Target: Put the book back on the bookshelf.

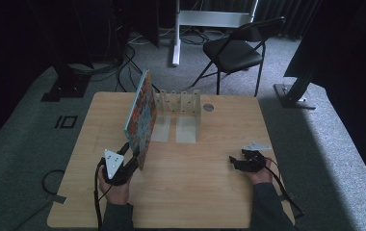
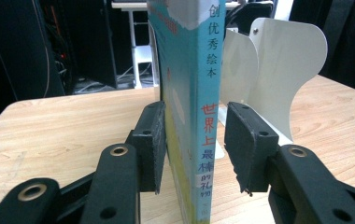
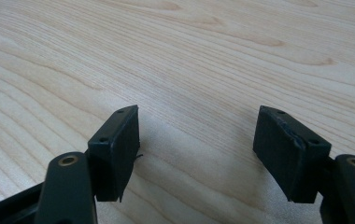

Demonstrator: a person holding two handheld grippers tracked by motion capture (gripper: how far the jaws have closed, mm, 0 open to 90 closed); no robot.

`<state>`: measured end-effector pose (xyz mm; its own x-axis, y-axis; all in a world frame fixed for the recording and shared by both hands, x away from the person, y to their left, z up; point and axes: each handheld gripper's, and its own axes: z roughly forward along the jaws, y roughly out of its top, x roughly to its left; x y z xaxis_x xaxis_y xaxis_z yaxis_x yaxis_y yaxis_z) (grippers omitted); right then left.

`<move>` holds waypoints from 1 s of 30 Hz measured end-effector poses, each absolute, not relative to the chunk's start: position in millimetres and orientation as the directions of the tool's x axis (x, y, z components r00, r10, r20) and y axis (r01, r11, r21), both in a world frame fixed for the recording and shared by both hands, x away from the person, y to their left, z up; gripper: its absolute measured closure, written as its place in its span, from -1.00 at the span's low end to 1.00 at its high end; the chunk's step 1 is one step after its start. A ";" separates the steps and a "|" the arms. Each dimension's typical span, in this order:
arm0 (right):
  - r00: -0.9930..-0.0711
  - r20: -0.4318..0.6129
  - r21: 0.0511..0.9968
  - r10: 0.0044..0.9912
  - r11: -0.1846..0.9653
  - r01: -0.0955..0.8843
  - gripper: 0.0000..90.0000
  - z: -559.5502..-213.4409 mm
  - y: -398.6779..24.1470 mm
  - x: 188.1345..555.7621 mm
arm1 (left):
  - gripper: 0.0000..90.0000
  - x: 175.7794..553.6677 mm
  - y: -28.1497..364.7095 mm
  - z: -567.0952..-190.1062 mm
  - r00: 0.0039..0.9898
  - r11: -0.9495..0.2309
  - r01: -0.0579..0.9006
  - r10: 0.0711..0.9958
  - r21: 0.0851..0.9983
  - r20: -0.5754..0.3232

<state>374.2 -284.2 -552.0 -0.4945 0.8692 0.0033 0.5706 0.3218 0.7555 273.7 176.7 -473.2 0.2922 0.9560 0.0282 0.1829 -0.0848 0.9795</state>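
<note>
Book: a thin picture book (image 1: 141,118) stands upright on its lower edge on the worktop (image 1: 200,192), left of the middle, its colourful cover turned toward the right side of the high view.
Spine: in the left gripper view the turquoise spine (image 2: 202,93) faces the camera and carries Chinese characters in white, red and black.
Left tongs: the left tongs (image 1: 132,156) sit at the near bottom corner of the book – one pad (image 2: 150,144) lies against the cover, while the other pad (image 2: 245,144) stands just off the spine with a narrow gap showing, so the book is between the jaws but not clamped.
Left hand: a hand (image 1: 115,190) in a dark sleeve holds the tongs from the near edge of the worktop; the grey three-cornered plate (image 1: 113,160) on top faces up.
Right tongs: the right tongs (image 1: 236,161) rest low over the right part of the worktop, well apart from the book – their jaws stand wide open with only bare wood grain between them.
Bookends: white metal bookends (image 1: 183,115) stand near the far edge of the worktop, just beyond and to the right of the book; their curved upright plates (image 2: 285,70) show right behind the spine.
Surroundings: a black folding chair (image 1: 236,50) stands on the grey carpet beyond the worktop.
</note>
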 end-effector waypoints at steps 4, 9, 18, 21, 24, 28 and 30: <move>-0.495 0.003 0.755 0.869 0.322 0.571 -0.31 -552.0 -284.3 374.2 | 0.31 270.9 176.8 -473.3 0.296 -0.093 0.183 0.955 0.979 0.036; -0.494 0.003 0.756 0.869 0.322 0.571 -0.31 -552.0 -284.2 374.2 | 0.31 268.4 176.9 -474.1 0.301 -0.096 0.187 0.953 0.978 0.036; -0.495 0.003 0.756 0.869 0.322 0.571 -0.31 -552.0 -284.2 374.2 | 0.31 265.6 176.3 -478.7 0.314 -0.112 0.211 0.949 0.971 0.041; -0.494 0.003 0.756 0.869 0.322 0.571 -0.30 -552.0 -284.2 374.2 | 0.31 264.4 175.4 -480.1 0.317 -0.118 0.215 0.947 0.969 0.045; -0.495 0.003 0.755 0.869 0.322 0.571 -0.30 -552.0 -284.2 374.2 | 0.31 263.2 175.2 -481.6 0.321 -0.121 0.222 0.946 0.967 0.044; -0.495 0.003 0.756 0.869 0.322 0.570 -0.31 -552.0 -284.2 374.2 | 0.31 262.3 175.0 -482.9 0.325 -0.125 0.228 0.945 0.966 0.046; -0.495 0.003 0.756 0.869 0.322 0.570 -0.30 -552.0 -284.2 374.2 | 0.31 261.9 174.8 -483.4 0.328 -0.124 0.231 0.944 0.965 0.043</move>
<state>374.2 -284.2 -552.0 -0.4945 0.8692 0.0032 0.5705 0.3219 0.7556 261.9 174.8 -483.4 0.3276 0.9438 0.0433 0.2310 -0.1244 0.9650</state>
